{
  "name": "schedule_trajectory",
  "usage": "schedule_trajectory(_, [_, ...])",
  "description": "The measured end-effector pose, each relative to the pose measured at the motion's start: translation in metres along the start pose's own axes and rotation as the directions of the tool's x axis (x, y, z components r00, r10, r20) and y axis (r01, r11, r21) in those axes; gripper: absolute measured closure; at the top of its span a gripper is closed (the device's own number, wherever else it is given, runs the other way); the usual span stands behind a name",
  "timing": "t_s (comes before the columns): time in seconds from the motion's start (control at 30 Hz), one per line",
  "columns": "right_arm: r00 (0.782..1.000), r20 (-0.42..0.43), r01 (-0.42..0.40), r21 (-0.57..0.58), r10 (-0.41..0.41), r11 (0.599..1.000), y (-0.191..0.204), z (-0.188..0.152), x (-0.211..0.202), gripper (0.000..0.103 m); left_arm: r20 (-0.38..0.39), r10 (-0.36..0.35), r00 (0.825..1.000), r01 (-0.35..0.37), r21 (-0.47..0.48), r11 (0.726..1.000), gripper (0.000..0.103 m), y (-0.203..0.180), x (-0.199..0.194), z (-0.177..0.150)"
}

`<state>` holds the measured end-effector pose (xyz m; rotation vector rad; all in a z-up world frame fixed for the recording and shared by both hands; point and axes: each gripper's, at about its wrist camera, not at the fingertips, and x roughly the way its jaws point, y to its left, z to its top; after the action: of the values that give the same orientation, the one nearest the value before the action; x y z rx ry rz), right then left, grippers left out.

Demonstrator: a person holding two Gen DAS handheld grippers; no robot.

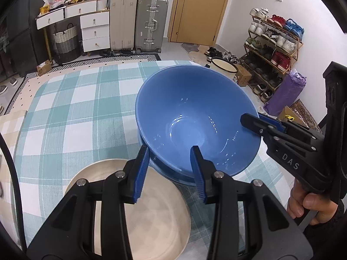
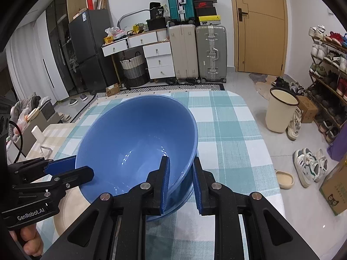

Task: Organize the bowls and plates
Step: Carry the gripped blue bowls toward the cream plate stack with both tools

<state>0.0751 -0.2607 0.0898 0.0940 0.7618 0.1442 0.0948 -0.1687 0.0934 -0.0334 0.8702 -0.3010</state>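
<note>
Left gripper (image 1: 169, 158) and right gripper (image 2: 181, 169) each clamped the rim of the blue bowl (image 1: 195, 119), which sat tilted over another blue dish, beside a cream plate (image 1: 156, 212) on the checked desk (image 1: 76, 108).

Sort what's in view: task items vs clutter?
Job:
- blue bowl, held at the rim by both grippers
- second blue dish under it, only its edge shows
- cream plate on the checked tablecloth
- left gripper, right gripper

Lying about:
- suitcases
- shoe rack
- cream bin
- white drawers
- woven basket
</note>
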Motion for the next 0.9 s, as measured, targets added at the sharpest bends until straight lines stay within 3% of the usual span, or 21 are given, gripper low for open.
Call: schedule_trajectory(0.9, [0.996, -0.030, 0.076, -0.088, -0.079, 0.993, 0.006, -0.017, 0.018, 0.082, -0.047, 0.069, 0.997, -0.066, 0.064, 0.996, 0.068, -0.005, 0.040, -0.016])
